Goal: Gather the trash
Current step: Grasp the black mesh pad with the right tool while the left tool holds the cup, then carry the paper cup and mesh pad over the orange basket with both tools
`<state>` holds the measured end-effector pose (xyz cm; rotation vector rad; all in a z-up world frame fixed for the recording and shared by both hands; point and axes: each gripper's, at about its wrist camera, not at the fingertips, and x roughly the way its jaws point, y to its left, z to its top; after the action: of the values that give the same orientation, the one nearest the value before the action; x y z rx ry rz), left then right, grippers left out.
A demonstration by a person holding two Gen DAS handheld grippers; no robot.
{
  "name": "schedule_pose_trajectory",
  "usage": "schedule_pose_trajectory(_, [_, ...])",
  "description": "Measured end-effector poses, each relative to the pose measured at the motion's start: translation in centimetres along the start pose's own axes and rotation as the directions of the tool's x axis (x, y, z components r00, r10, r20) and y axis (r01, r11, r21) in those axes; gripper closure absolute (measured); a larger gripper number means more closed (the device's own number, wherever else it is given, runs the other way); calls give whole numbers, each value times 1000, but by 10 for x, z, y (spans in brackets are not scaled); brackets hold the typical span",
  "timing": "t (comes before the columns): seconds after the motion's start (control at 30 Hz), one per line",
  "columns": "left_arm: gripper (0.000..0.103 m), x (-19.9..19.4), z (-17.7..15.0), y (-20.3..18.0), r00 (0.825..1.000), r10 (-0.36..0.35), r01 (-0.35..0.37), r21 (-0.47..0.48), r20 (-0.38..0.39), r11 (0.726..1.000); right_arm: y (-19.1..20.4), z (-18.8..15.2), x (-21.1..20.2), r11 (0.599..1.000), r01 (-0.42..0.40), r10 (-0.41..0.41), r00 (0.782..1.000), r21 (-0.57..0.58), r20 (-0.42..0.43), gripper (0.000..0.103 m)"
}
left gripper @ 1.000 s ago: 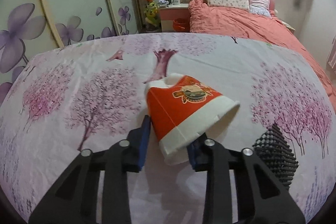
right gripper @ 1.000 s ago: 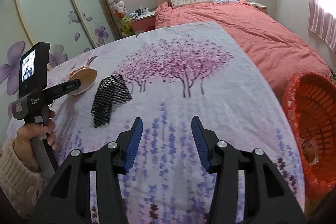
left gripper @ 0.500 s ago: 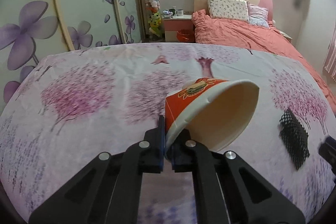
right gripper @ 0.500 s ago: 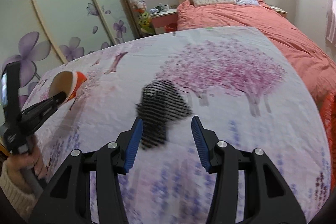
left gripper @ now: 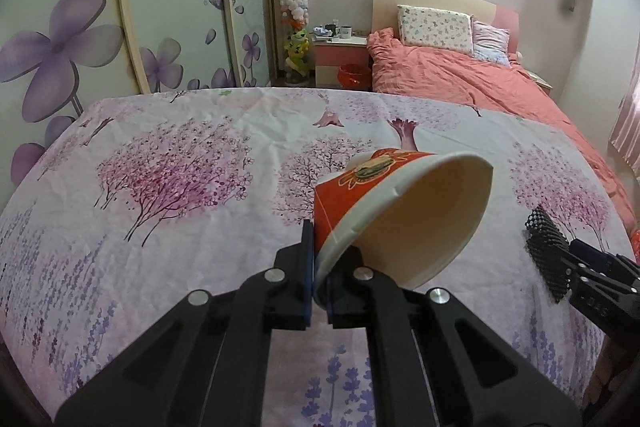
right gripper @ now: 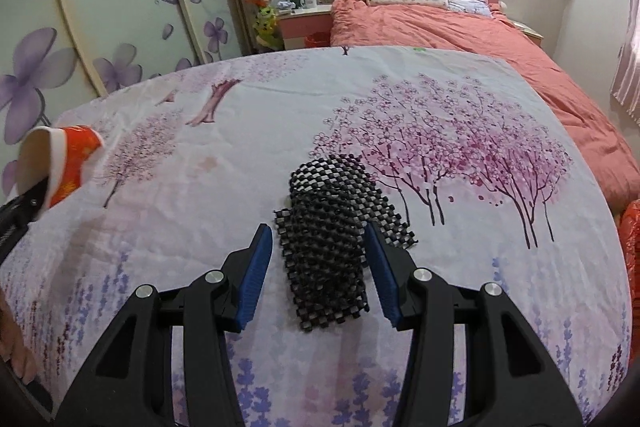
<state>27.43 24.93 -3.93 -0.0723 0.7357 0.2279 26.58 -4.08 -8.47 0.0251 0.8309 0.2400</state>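
My left gripper (left gripper: pixel 318 267) is shut on the rim of a red and white paper cup (left gripper: pixel 404 215), held lifted above the flowered cloth with its mouth facing the camera. The cup also shows at the left edge of the right wrist view (right gripper: pixel 56 167). A crumpled piece of black mesh (right gripper: pixel 332 247) lies on the cloth. My right gripper (right gripper: pixel 318 267) is open, with its blue-padded jaws on either side of the mesh's near end. The mesh (left gripper: pixel 546 251) and the right gripper's tips (left gripper: pixel 592 259) show at the right in the left wrist view.
The flowered cloth (right gripper: pixel 440 131) covers a wide surface. An orange-red mesh basket (right gripper: pixel 632 247) sits at its right edge. Beyond are a pink bed (right gripper: pixel 460 35), a nightstand (right gripper: pixel 304 23) and sliding wardrobe doors (right gripper: pixel 100 7) with purple flowers.
My left gripper closed on the cup's rim and lifted it off the cloth. My right gripper swung left and moved up to the black mesh, staying open.
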Motion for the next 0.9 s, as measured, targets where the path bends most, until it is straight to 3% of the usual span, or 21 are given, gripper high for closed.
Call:
schedule_pose_trajectory(0.17, [97,-3,0,-2,1000,-11,11,0,1,1000,-2,-1,3,1000,19,-19,1000,-7,-15,70])
schedule_pose_trajectory(0.3, [97,-5,0,-5,1000,-16,16,5,1,1000,-4,-2,-1,1000,17,-17,1000,-9,-8,90])
schedule_pose_trajectory(0.6, [97,-13,0,-17,1000,-23,22,19,6,1000,-14,-6,-16,1000,5,-5,999,8,32,94])
schedule_pose_trajectory(0.9, [97,-37,8,-44,998,-52,51,41,39,998,-37,6,-78,999,-6,-1,982,38,188,94])
